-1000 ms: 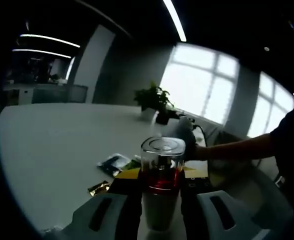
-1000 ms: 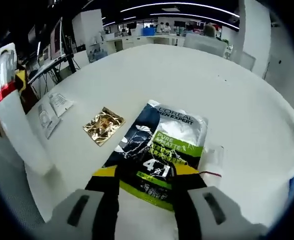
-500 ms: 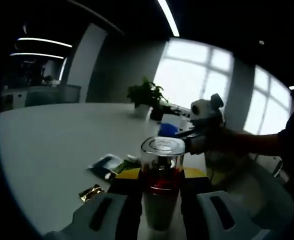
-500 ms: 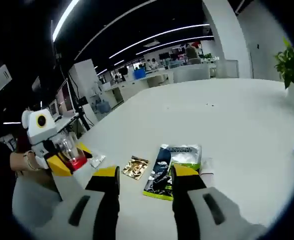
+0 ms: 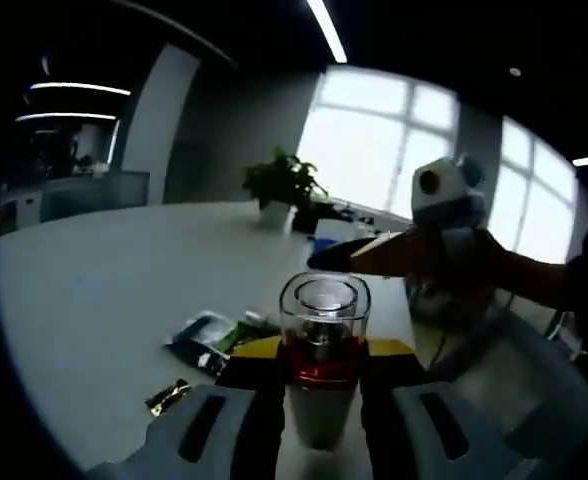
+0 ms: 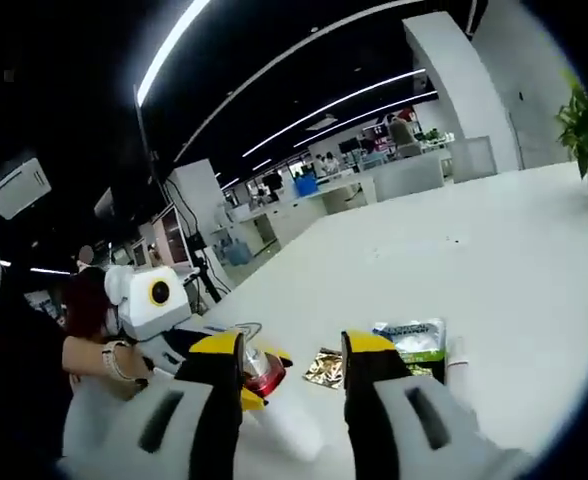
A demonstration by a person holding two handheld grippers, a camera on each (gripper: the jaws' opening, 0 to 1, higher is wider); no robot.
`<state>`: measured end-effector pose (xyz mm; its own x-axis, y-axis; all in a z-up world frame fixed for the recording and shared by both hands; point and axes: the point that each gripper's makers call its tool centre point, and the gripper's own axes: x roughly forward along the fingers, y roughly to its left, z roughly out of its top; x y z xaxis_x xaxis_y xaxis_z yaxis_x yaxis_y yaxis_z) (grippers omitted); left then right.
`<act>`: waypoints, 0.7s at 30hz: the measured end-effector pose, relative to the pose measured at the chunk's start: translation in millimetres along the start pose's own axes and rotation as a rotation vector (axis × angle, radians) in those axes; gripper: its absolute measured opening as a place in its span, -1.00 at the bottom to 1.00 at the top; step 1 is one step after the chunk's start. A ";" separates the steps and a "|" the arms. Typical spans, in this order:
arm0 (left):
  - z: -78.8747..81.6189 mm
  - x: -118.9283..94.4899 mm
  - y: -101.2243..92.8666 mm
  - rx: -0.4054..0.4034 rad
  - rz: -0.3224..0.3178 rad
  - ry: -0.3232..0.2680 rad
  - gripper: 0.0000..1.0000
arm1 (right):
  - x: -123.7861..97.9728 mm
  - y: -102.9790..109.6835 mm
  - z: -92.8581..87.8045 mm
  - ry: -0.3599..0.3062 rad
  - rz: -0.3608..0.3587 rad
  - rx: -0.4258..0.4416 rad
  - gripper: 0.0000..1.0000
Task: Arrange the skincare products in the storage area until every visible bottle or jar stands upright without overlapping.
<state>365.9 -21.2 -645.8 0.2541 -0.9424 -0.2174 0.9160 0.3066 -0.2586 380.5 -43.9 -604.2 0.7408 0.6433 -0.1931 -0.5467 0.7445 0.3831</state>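
Left gripper point(image 5: 322, 408) pinches a bottle point(image 5: 322, 400) above the table point(image 5: 84, 290); right gripper point(image 6: 292, 362) holds nothing.

Bottle – white body, red band, clear square cap – sits upright between the left jaws, which press its sides. In the right gripper view the same bottle point(image 6: 274, 400) appears with the left gripper point(image 6: 236, 385) on it, a hand point(image 6: 99, 352) behind. Right jaws stand parted with a gap between them and nothing in it. The right gripper point(image 5: 394, 255) enters the left gripper view from the right, held over the table. On the table beyond the bottle lie a dark-green sachet point(image 5: 204, 335) and, nearer, a gold packet point(image 5: 166, 397) – apart from each other. A plant point(image 5: 279, 185) stands far back by the window.
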 end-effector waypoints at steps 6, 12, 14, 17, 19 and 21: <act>-4.6 9.4 -7.3 0.041 -0.017 0.036 -0.52 | 7.1 16.5 -3.6 0.013 0.054 -0.004 -0.07; -3.5 16.2 -13.2 0.060 -0.035 0.042 -0.52 | 15.5 23.2 -11.6 0.044 0.061 -0.039 -0.06; -2.2 18.7 -14.6 0.074 -0.042 0.046 -0.52 | 16.4 23.1 -13.0 0.049 0.065 -0.040 -0.07; -0.5 22.5 -15.2 0.093 -0.045 0.052 -0.52 | 17.0 21.3 -13.3 0.055 0.064 -0.041 -0.13; 0.3 24.3 -15.8 0.105 -0.050 0.055 -0.52 | 16.1 19.2 -13.9 0.060 0.055 -0.056 -0.21; 1.6 26.3 -17.8 0.117 -0.058 0.057 -0.52 | 15.1 18.4 -15.3 0.069 0.055 -0.062 -0.27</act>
<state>356.8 -51.6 -645.4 0.1848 -0.9479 -0.2597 0.9593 0.2313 -0.1618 375.6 -17.9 -613.8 0.6817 0.6925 -0.2362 -0.6103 0.7162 0.3384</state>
